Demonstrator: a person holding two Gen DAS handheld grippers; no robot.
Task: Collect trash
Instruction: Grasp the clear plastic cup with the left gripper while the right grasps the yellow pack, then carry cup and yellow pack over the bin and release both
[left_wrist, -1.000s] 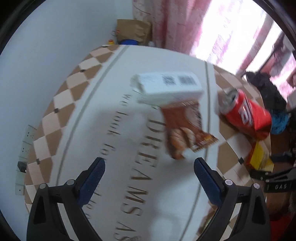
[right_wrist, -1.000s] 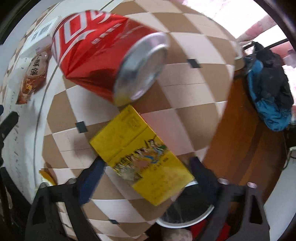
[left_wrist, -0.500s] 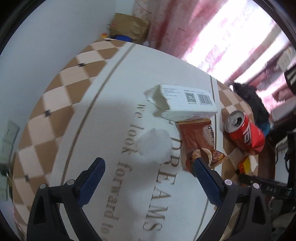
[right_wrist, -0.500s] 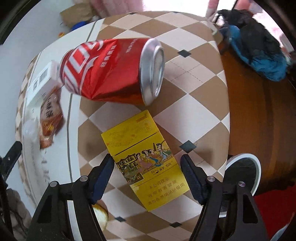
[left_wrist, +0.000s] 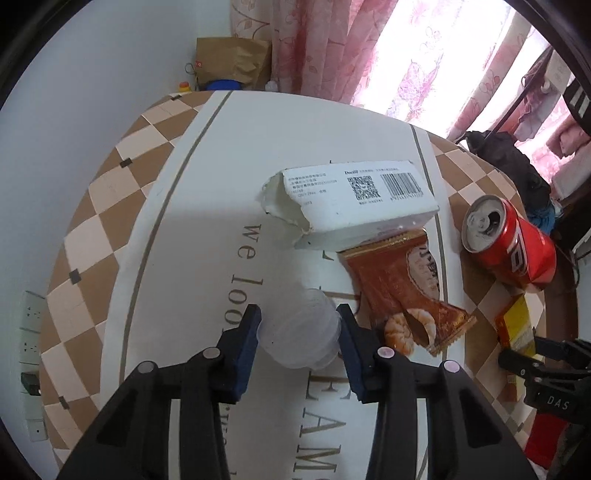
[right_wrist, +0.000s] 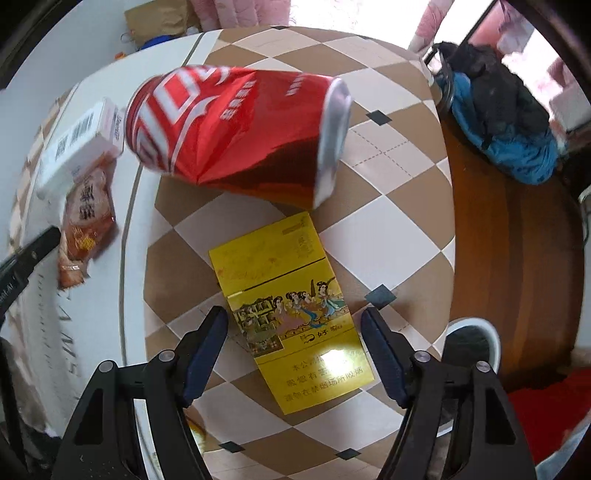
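The surface (left_wrist: 110, 206) wears a cloth with a tan-and-cream diamond check border, small dark squares at the corners, and a white middle with brown lettering. The can (right_wrist: 236, 136) is red with white script and a silver rim. The flat pack (right_wrist: 291, 306) is yellow with painted figures. The wrapper (left_wrist: 399, 284) is reddish-brown. The box (left_wrist: 354, 199) is white with a black barcode. The curtain (left_wrist: 332, 48) is pink-flowered.

A lived-in home room. Pink floral curtains (left_wrist: 332, 44) hang at twelve o'clock. A checkered tablecloth (left_wrist: 103, 206) covers the table.
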